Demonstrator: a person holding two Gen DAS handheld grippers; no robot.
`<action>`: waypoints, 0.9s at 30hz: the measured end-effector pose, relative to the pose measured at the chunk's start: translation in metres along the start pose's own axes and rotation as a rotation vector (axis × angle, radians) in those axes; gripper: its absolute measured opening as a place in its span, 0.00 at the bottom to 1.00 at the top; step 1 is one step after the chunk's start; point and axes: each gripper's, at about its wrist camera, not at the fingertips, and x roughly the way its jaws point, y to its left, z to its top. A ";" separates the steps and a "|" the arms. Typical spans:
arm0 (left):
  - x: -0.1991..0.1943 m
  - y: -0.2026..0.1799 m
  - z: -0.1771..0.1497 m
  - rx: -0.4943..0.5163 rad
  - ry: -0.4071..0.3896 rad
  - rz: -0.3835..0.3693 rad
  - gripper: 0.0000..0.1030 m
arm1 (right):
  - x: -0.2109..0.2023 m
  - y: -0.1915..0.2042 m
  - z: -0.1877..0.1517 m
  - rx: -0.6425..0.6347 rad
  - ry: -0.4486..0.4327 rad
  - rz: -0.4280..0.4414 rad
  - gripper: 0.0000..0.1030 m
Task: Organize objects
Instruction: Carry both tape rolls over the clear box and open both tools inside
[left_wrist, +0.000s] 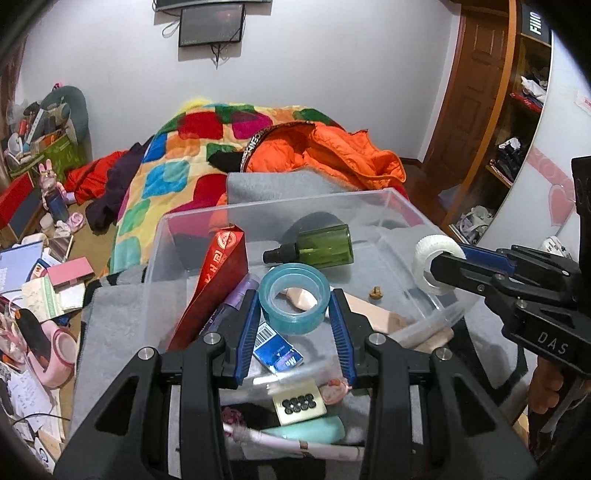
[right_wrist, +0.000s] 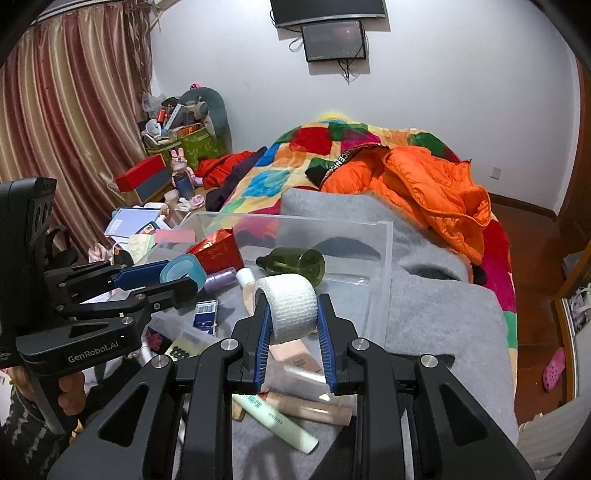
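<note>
My left gripper (left_wrist: 294, 304) is shut on a light blue tape roll (left_wrist: 294, 303) and holds it above the clear plastic bin (left_wrist: 332, 201). My right gripper (right_wrist: 292, 308) is shut on a white bandage roll (right_wrist: 291, 308) over the bin's near right side; it also shows in the left wrist view (left_wrist: 439, 268). The left gripper with the blue roll (right_wrist: 183, 274) shows at the left of the right wrist view. Inside the bin lie a green spray bottle (left_wrist: 317, 245), a red packet (left_wrist: 218, 280), a purple tube (left_wrist: 236, 299) and a blue box (left_wrist: 277, 350).
The bin stands on a grey blanket (right_wrist: 436, 317) on a bed with a patchwork quilt (left_wrist: 177, 162) and an orange jacket (right_wrist: 424, 184). Cosmetic tubes (right_wrist: 280, 417) lie in front of the bin. Boxes and clutter (left_wrist: 40, 280) fill the left side.
</note>
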 end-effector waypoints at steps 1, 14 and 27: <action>0.003 0.001 0.000 -0.003 0.006 -0.002 0.37 | 0.004 -0.001 0.001 0.001 0.005 -0.005 0.21; 0.027 0.007 0.001 -0.042 0.056 -0.018 0.37 | 0.031 0.010 -0.001 -0.026 0.057 -0.020 0.21; 0.014 0.003 0.000 -0.030 0.046 -0.012 0.46 | 0.030 0.015 -0.005 -0.051 0.063 -0.048 0.30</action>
